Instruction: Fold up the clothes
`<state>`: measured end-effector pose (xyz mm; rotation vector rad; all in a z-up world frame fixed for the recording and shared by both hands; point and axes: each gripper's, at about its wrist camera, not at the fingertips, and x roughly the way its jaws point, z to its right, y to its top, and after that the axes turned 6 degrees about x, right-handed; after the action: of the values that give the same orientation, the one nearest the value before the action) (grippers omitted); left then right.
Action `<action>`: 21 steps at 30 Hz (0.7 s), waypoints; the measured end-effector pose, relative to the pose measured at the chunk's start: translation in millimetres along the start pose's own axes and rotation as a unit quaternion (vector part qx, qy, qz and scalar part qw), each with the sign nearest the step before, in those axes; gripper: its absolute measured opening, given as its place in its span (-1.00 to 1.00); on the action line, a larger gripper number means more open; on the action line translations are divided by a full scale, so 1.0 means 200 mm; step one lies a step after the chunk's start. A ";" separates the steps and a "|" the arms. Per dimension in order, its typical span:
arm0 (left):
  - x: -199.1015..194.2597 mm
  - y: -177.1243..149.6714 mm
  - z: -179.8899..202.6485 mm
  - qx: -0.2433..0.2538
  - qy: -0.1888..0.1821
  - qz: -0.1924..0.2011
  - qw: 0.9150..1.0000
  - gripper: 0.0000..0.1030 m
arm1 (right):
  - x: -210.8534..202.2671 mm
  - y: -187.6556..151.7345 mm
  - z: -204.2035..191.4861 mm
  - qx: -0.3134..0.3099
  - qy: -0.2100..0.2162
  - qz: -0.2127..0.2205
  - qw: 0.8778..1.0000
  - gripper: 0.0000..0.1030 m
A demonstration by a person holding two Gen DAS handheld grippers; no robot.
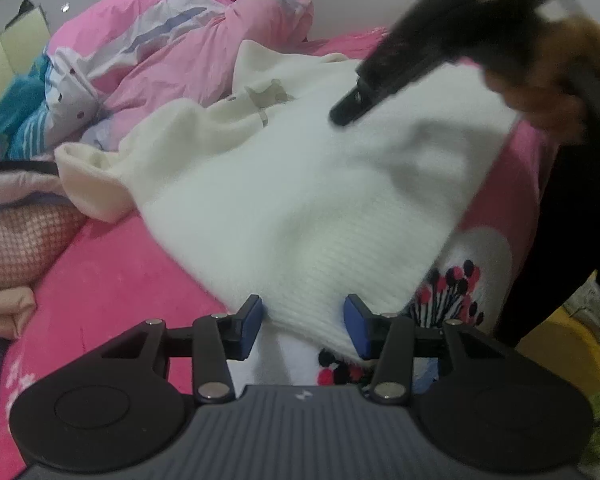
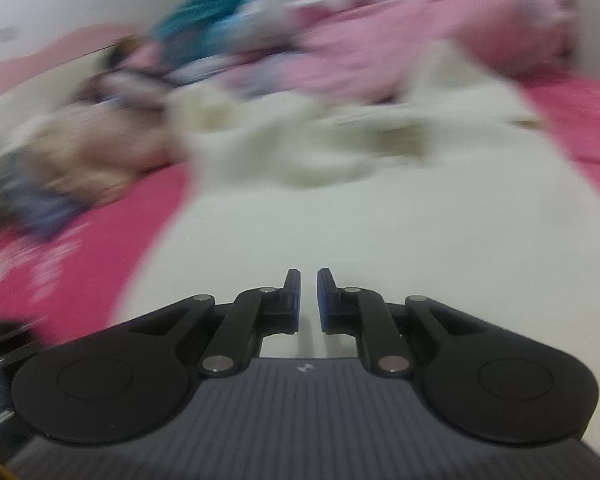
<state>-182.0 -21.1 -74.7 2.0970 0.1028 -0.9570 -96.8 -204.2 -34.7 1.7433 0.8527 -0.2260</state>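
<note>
Lying Flat: White Sweater Between Two Grippers

Spreading across the pink bed (image 1: pixel 100 280), a white sweater (image 1: pixel 300 184) lies mostly flat, its ribbed hem nearest the left gripper (image 1: pixel 303 326) and its collar at the far end, close to a heap of pink bedding (image 1: pixel 160 40). The long axis runs from near to far, slanting a little to the right. One sleeve bunches off to the left side.

The left gripper's jaws stand spread, with the hem edge lying just between and ahead of the blue pads (image 1: pixel 252 324); nothing is pinched. Whether the pads touch the knit cannot be told.

The right gripper (image 2: pixel 309 300) sits over the cloth, its jaws nearly pressed together with a thin gap showing and no fabric in it. Its view is heavily blurred, so little else reads there. In the left view it appears as a dark blur over the far right part of the sweater.

Judging by position, the left gripper is nearer the hem, the right nearer the shoulder. The sweater could be laid out for folding or be partway folded; its layers cannot be told from here. Other clothes (image 1: pixel 16 240) lie piled at the left.
</note>
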 end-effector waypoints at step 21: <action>0.04 -0.04 -0.17 -0.094 -0.074 -0.011 0.993 0.03 | 0.15 0.08 0.10 0.046 0.035 -0.103 0.993 -0.69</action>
<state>-159.9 6.0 -71.6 1.8505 0.1353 -1.0701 -58.9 -210.4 -45.5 1.7571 1.0908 -0.3483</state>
